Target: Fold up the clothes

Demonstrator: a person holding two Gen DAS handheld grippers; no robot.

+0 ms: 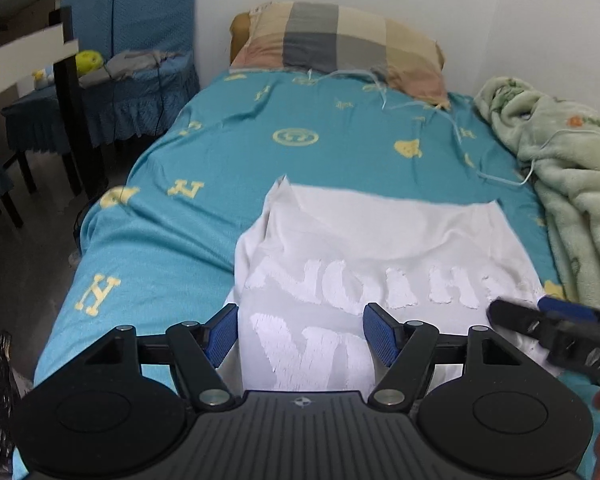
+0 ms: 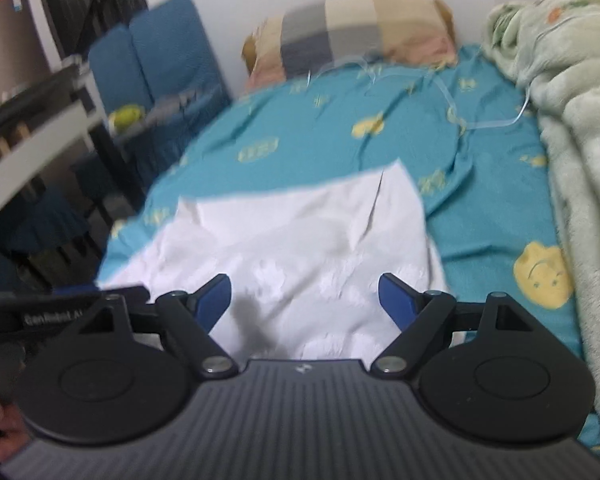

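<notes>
A white garment [image 1: 380,248] with raised white lettering lies partly folded on the teal bedsheet [image 1: 228,152]; it also shows in the right wrist view [image 2: 300,232]. My left gripper [image 1: 300,330] is open and empty, hovering over the garment's near left part. My right gripper [image 2: 306,300] is open and empty over the garment's near edge. The right gripper also shows in the left wrist view [image 1: 548,328] at the garment's right side. The left gripper's body shows at the left of the right wrist view [image 2: 60,312].
A checked pillow [image 1: 340,40] lies at the head of the bed against the white wall. A pale green blanket [image 1: 560,160] is heaped along the bed's right side. Blue-covered chairs [image 1: 140,40] and a dark table [image 1: 20,8] stand left of the bed. A thin white cord [image 1: 500,176] trails across the sheet.
</notes>
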